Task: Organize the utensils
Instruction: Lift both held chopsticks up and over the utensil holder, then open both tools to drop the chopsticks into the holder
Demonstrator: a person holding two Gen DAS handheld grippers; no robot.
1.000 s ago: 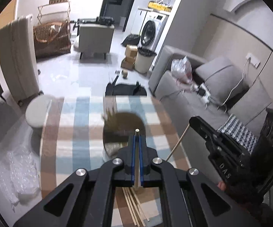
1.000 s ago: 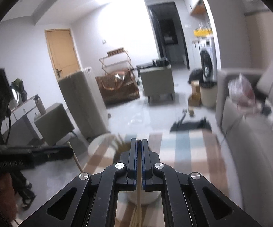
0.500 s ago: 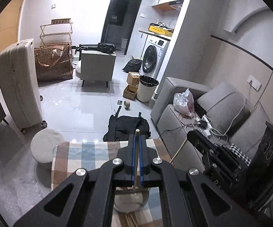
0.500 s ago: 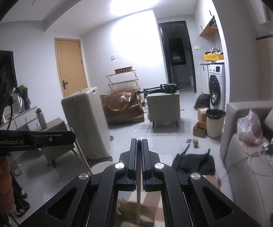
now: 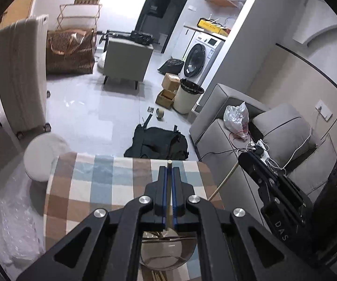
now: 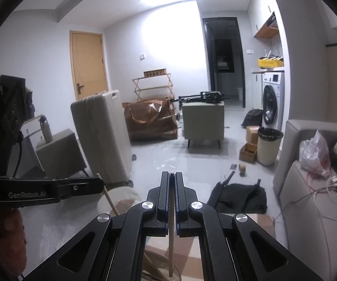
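We are holding one chopstick in each hand; the left gripper point(image 5: 169, 171) is clenched on a pale chopstick point(image 5: 169, 162) whose tip is poking out just past the jaws, and the right gripper point(image 6: 172, 180) is clamped likewise on its own chopstick point(image 6: 171, 248), whose shaft is hanging down below the jaws; in both, the long axis is running along the fingers, lower end pointing down toward the holder. What we are judging the coming move by is this: the round glass holder point(image 5: 168, 250) is sitting directly beneath the left gripper on the checked tablecloth point(image 5: 86, 187), with other sticks already leaning inside it; so the left hand is looking the nearer, and we are reckoning a downward lowering along the stick's own axis should seat it. In the right wrist view the holder is only partly showing under the jaws; we are judging it close below there too, but cannot tell how well that stick is lined up with the mouth.
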